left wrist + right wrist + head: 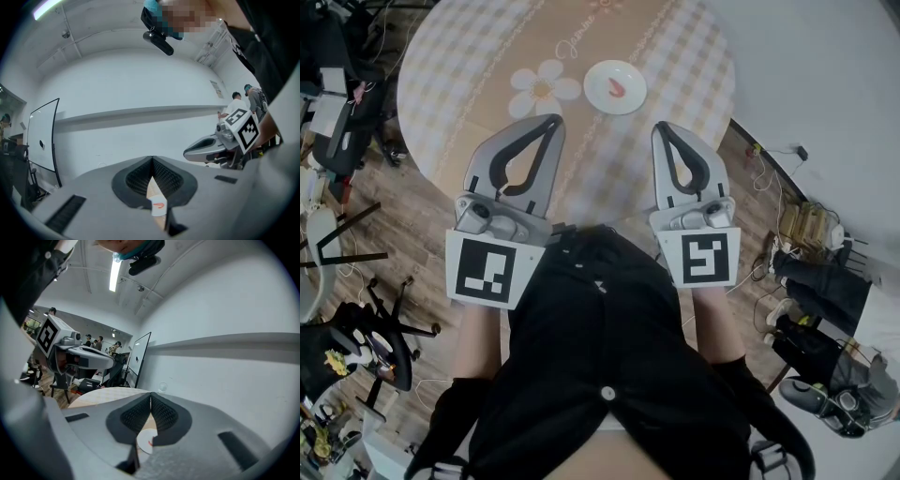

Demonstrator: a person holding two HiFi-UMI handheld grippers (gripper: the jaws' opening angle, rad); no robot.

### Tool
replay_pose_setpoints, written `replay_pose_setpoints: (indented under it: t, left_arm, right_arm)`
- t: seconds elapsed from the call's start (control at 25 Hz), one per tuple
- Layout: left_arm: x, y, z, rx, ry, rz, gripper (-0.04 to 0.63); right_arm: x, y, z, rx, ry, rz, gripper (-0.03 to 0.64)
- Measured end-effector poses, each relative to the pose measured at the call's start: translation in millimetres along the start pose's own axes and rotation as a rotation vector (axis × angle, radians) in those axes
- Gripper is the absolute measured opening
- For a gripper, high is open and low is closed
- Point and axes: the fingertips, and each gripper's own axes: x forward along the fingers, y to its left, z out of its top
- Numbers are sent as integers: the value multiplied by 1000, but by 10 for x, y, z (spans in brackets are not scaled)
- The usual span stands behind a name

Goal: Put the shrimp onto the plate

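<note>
Close to the person's body, the left tongs (551,122) and the right tongs (662,127) are both pressed together and hold nothing. Beyond them, on the round bench (478,66), stands the white plate (633,75). It is ahead, between the two, perhaps slightly nearer the right one. The shrimp (617,88) already lies in it, too small to judge its long axis.

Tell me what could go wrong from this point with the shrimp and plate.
1. The shrimp already lies on the plate; a reach could nudge it off or shove the plate across the table.
2. Both the left gripper and right gripper are shut and empty; going in without opening the jaws would likely push rather than grasp.
3. Cables lie on the floor right of the table, a possible trip hazard.
</note>
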Motion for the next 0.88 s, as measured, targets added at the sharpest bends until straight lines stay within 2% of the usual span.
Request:
replay_pose_setpoints:
  t: [0.88]
  left_arm:
    - [-11,-6,-1,-4,3,7,2]
  right_arm:
    - [-8,73,-47,-18,24,26,2]
